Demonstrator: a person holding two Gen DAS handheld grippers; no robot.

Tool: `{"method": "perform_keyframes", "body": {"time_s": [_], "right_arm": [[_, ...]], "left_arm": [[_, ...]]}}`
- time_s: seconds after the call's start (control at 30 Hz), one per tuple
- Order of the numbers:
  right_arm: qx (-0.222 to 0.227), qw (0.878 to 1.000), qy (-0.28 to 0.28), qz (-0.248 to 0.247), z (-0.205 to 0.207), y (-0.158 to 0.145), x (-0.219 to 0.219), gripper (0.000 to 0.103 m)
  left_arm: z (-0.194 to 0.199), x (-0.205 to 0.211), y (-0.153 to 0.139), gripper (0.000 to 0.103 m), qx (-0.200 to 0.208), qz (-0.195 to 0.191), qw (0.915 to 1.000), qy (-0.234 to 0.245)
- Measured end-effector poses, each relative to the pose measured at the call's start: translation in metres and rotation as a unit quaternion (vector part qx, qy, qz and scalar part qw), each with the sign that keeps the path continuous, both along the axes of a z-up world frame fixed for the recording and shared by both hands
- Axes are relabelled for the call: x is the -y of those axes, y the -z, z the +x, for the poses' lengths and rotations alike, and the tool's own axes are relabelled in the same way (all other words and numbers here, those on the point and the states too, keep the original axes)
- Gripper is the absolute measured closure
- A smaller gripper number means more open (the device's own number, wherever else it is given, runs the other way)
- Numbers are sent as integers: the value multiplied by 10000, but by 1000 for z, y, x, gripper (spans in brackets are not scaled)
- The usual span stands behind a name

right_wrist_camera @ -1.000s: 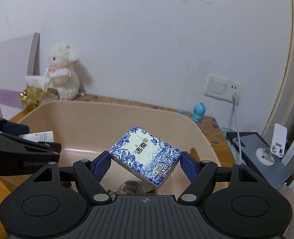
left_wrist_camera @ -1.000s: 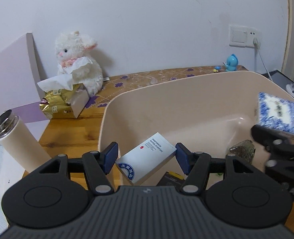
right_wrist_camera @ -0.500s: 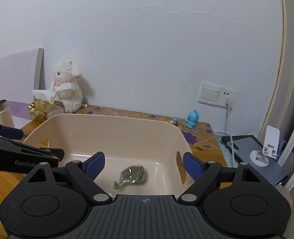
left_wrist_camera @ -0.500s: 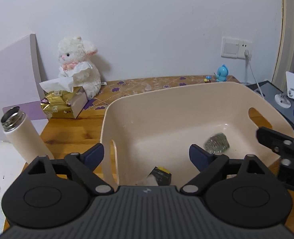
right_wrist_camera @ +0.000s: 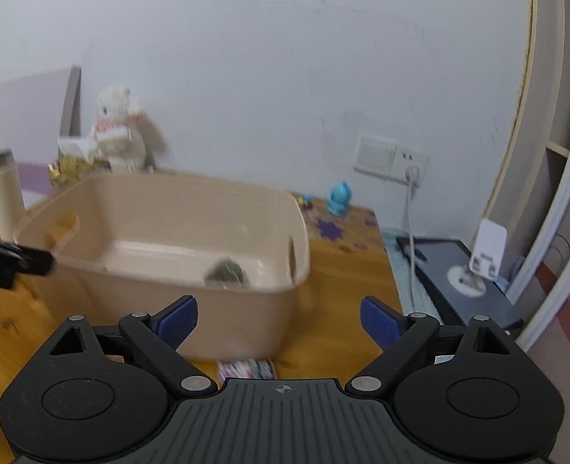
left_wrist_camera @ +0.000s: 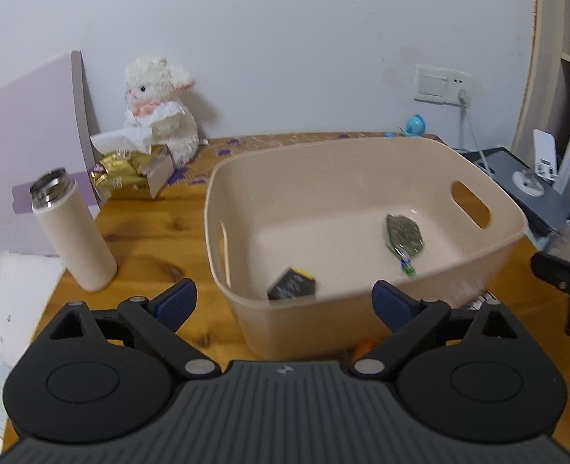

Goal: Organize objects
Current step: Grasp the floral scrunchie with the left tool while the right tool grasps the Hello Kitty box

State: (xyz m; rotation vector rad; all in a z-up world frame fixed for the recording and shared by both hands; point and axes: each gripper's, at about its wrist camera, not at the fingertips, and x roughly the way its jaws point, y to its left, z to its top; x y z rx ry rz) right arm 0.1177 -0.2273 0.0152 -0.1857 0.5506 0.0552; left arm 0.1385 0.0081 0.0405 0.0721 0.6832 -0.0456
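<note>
A beige plastic bin (left_wrist_camera: 362, 147) stands on the wooden table. Inside it lie a dark packet (left_wrist_camera: 292, 290) near the front wall and a grey-green foil packet (left_wrist_camera: 404, 234) to the right. My left gripper (left_wrist_camera: 285, 301) is open and empty, held back in front of the bin's near wall. My right gripper (right_wrist_camera: 279, 321) is also open and empty, near the bin's (right_wrist_camera: 169, 297) right front corner, and the same foil packet (right_wrist_camera: 225, 272) shows over the rim. Each gripper appears at the edge of the other's view, the right (left_wrist_camera: 567, 282) and the left (right_wrist_camera: 10, 263).
A cream flask (left_wrist_camera: 72, 232) stands left of the bin, with a gold tissue pack (left_wrist_camera: 130, 174) and a white plush lamb (left_wrist_camera: 161, 108) behind. A colourful packet (right_wrist_camera: 246, 369) lies before the bin. A blue toy (right_wrist_camera: 339, 199), a wall socket cable (right_wrist_camera: 410, 224) and a dark device (right_wrist_camera: 458, 270) sit right.
A second ago the left gripper held a white box and the right a blue-and-white box over the bin. Both have since opened and drawn back; neither box is in view now.
</note>
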Motion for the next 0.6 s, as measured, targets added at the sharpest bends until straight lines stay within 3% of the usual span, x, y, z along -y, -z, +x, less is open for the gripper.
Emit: {"method": "perform_keyframes", "body": {"time_s": [0.3,0.6], "right_arm": [[-524,9983,-54,-246,3,37,17,10],[-664,9973,-206,-250,17,68,19,10]], "left_arm": [[-16,15,31,5,-431,-191,9987,193],[-28,20,57,6,-686,-494,9957,389]]}}
